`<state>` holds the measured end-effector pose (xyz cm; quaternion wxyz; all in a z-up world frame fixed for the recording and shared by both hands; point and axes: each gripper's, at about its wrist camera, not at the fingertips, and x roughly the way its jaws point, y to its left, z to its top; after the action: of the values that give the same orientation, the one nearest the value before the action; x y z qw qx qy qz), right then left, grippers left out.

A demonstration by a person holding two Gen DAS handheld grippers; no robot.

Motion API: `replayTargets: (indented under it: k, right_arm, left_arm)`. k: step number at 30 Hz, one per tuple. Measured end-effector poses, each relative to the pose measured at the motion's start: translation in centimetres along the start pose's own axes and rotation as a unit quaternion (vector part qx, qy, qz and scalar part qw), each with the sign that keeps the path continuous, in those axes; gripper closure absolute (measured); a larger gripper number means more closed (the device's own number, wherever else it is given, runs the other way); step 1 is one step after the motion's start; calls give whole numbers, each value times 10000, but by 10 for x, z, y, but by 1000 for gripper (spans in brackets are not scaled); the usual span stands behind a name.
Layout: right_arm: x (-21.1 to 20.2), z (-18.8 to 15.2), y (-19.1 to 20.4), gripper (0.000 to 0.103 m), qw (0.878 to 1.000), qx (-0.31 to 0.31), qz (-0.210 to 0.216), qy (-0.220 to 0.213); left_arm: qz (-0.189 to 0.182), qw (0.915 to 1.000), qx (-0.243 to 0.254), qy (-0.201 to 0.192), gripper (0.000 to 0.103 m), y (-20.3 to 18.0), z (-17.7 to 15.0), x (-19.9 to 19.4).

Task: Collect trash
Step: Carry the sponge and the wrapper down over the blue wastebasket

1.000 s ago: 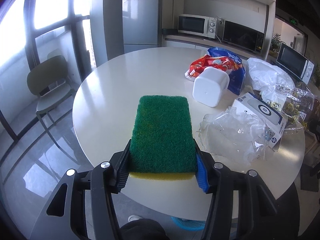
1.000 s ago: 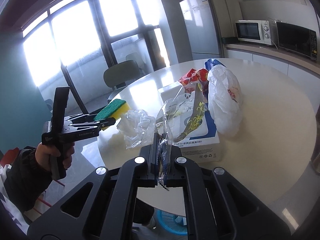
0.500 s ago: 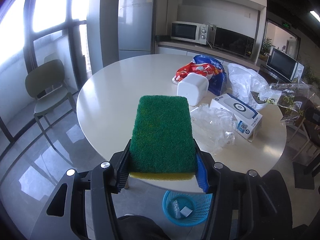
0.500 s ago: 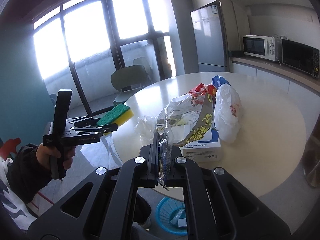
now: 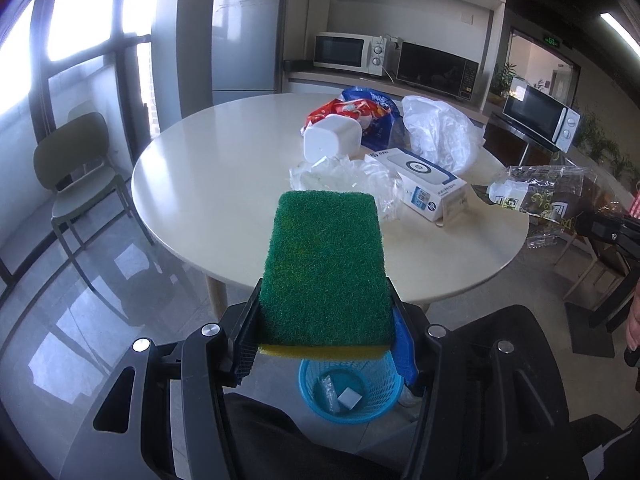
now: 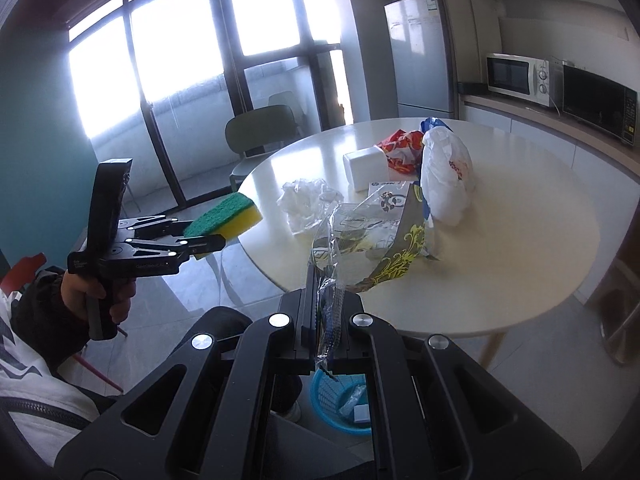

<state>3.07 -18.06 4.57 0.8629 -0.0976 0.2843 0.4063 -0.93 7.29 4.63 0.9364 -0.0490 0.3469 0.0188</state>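
Centrally, the scouring sponge [image 5: 326, 268], green face up over a yellow layer, is clamped by its long sides between the jaws of the left gripper [image 5: 325, 322]; it hangs in the air off the near edge of the round white table [image 5: 224, 184]. Directly below, at 6 o'clock of the sponge, a blue mesh wastebasket [image 5: 350, 390] stands on the floor with a few scraps inside. The right gripper [image 6: 325, 322] has its jaws pressed together on the tail of a clear cellophane wrapper with gold print [image 6: 376, 240], which rises from the jaws toward 12 o'clock, above the table's near edge. On the tabletop lie crumpled clear plastic [image 5: 344, 178], a white and blue carton [image 5: 432, 188], a white tub [image 5: 332, 140], a red and blue snack bag [image 5: 360, 110] and a white plastic bag [image 5: 438, 136]. At 9 o'clock of the table stands a green chair [image 5: 76, 176].
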Motion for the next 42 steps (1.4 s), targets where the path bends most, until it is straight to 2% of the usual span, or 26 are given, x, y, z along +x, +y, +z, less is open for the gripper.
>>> replayTargets:
  k: [9, 16, 34, 42]
  right_arm:
    - [-5, -24, 6, 101, 9992, -8, 68, 399]
    - [-3, -41, 10, 101, 9979, 137, 210, 604]
    - [3, -63, 35, 101, 9917, 335, 723, 1006]
    - [-4, -68, 51, 101, 9884, 296, 997, 1104]
  left_arm:
    - [-327, 9990, 150, 259, 49, -23, -27, 0]
    - [-423, 9978, 202, 474, 49, -33, -45, 10]
    - [-603, 9952, 277, 724, 49, -47, -64, 17]
    - [-593, 9955, 254, 692, 49, -49, -65, 10]
